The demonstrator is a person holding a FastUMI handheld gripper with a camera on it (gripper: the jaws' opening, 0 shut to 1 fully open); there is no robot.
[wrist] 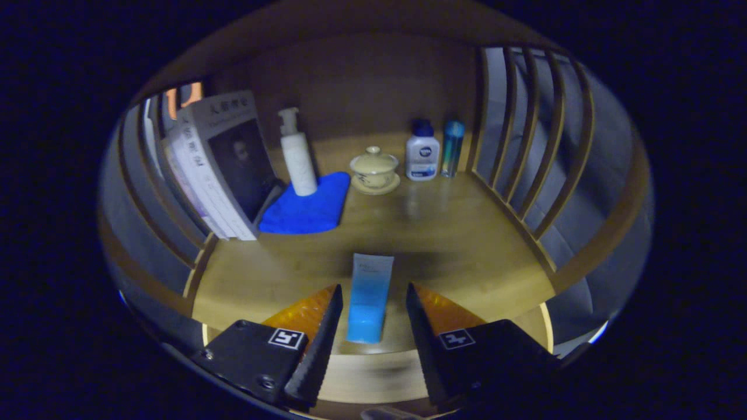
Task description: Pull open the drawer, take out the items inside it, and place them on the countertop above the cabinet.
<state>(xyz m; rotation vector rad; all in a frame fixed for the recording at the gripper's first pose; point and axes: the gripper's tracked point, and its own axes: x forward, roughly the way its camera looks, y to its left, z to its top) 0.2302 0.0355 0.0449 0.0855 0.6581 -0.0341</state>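
The blue tube [369, 297] is seen lying flat on the table [455, 233] between the spread fingers of the hand-held gripper [369, 303], untouched by either, apparently just set down there, well short of the bottles [421, 153], lidded cup [374, 168] and books [224, 166] behind.

dim, evenly lit, strong fisheye bending at edges.

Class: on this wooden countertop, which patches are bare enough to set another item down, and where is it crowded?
Bare: the countertop between the blue tube, lying between the open gripper fingers, and the right slatted rail. Crowded: the back row, from books to bottles.
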